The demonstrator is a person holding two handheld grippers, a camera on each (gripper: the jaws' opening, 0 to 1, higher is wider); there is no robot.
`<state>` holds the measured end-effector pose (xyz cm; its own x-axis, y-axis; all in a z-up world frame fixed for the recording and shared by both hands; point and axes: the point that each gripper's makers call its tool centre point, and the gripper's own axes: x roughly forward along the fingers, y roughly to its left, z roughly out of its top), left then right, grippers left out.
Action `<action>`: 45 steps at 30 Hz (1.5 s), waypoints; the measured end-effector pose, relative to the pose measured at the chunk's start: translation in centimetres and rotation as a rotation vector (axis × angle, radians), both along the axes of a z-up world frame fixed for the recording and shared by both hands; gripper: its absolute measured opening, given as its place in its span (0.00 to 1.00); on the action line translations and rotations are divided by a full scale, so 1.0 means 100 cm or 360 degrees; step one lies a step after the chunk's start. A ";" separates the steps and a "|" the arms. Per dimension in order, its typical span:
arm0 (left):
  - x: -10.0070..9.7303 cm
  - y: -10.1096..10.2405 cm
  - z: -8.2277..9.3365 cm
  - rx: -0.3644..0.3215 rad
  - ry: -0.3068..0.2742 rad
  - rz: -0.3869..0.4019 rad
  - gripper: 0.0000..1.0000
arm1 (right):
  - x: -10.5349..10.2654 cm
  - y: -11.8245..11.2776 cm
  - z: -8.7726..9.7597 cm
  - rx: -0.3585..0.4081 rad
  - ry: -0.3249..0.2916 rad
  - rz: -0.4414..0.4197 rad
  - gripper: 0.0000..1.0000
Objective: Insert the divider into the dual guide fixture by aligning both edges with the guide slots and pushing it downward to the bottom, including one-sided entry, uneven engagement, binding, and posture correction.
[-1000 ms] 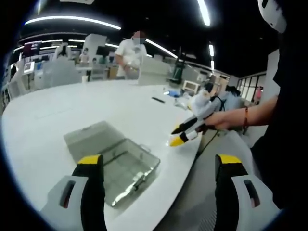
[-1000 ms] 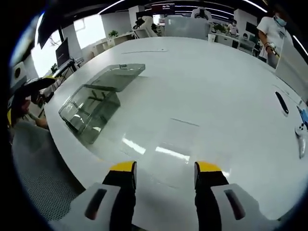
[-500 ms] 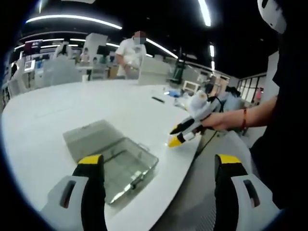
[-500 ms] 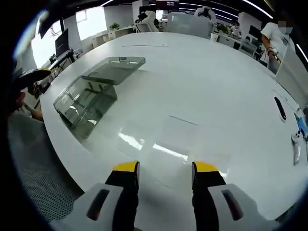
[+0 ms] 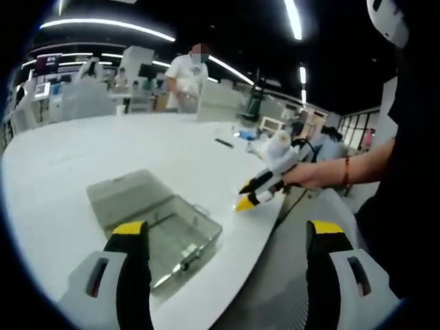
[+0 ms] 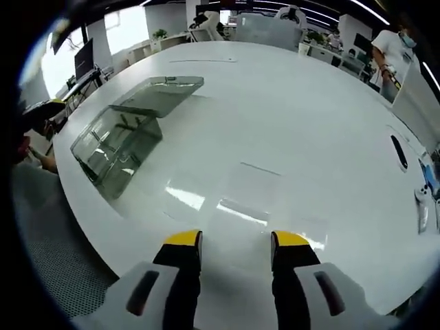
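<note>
A clear plastic box (image 5: 172,237) with its lid (image 5: 127,196) laid open sits near the table's rim, just beyond my left gripper (image 5: 227,230), whose jaws stand wide apart with nothing between them. The right gripper (image 5: 246,199), held by a hand (image 5: 309,175), hovers over the table edge to the right of the box. In the right gripper view the box (image 6: 113,141) lies far left. My right gripper (image 6: 237,240) is open and empty above bare table. A faint outline of a clear flat sheet (image 6: 254,185) lies just ahead of it, hard to make out.
The white table (image 6: 309,110) curves away, with its rim (image 6: 103,220) close below my right jaws. A black bar-shaped object (image 6: 399,148) and a white device (image 6: 421,206) lie at the far right. A person (image 5: 185,75) stands beyond the table.
In the left gripper view the right gripper has drifted slightly left, toward the box. The right jaws have narrowed a little. The box has not moved; both cameras shifted slightly.
</note>
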<state>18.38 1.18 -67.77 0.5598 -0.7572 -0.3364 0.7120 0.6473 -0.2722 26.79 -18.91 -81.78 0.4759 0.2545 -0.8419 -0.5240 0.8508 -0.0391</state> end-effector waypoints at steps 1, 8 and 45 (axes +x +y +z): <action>0.000 0.000 0.000 0.0001 -0.0001 0.0000 0.93 | 0.001 0.000 -0.001 -0.0004 -0.0003 -0.0003 0.36; 0.000 0.001 0.001 0.0002 -0.0004 0.0000 0.93 | 0.002 0.002 -0.003 0.0001 0.0003 -0.0019 0.36; -0.003 -0.010 0.003 -0.0003 -0.0028 -0.0031 0.92 | -0.002 -0.009 0.007 0.0027 -0.0045 -0.0114 0.28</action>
